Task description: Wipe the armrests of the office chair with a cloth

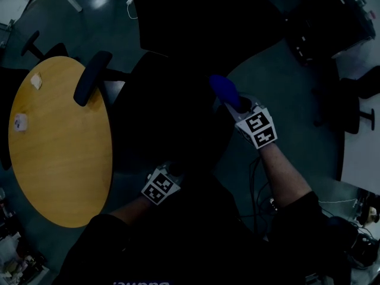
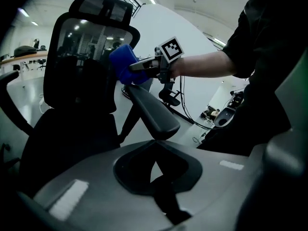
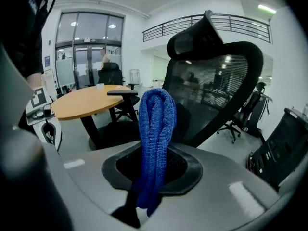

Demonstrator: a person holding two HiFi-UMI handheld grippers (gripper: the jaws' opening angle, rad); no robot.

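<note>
My right gripper (image 3: 142,210) pinched the folded blue knitted cloth (image 3: 156,138) by its lower end. The bunch sat at the far end of the black padded armrest (image 2: 153,113) of the black mesh-backed office chair (image 3: 219,81). My left gripper (image 2: 163,203) hung empty near the armrest's front, jaws pressed together. As I judged it, friction could drag the cloth free, or the unsteadied chair could swivel away.

round wooden table (image 1: 62,159), two small pale scraps (image 1: 36,81) on it
</note>
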